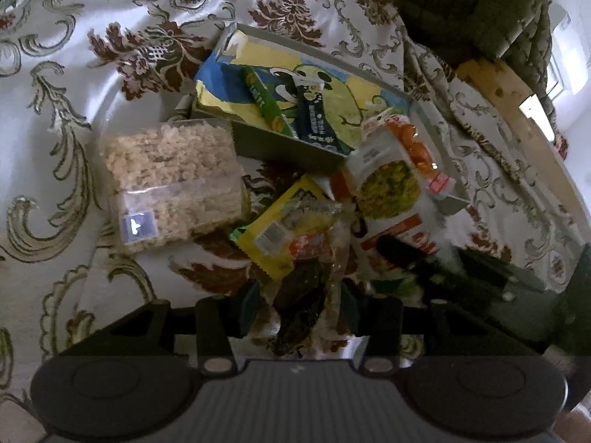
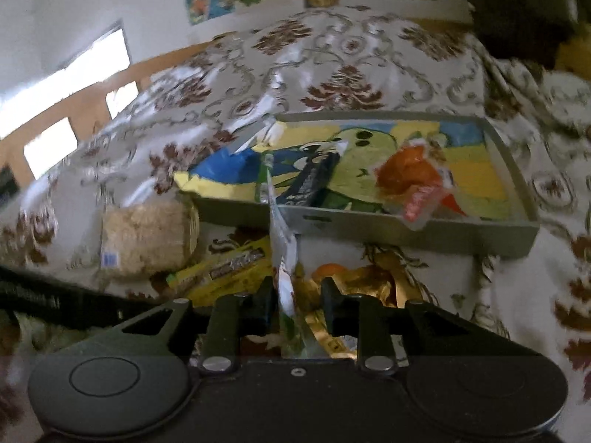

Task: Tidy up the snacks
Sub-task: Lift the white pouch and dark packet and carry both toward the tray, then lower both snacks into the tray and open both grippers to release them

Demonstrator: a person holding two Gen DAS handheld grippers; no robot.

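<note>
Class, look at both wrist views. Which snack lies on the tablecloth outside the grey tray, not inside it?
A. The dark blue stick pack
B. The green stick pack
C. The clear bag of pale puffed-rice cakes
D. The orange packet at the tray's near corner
C: the clear bag of puffed-rice cakes rests on the tablecloth beside the tray, while the two stick packs and the orange packet lie within the tray's walls.

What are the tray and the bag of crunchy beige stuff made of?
The tray looks like painted wood or board: thick grey walls with a matte finish, a slot cut in one side, and a bright bird picture on the floor. I can't tell which for sure. The bag looks like thin clear plastic: you see the crumbly beige snack straight through it, and it shines a little where it wrinkles.
</note>
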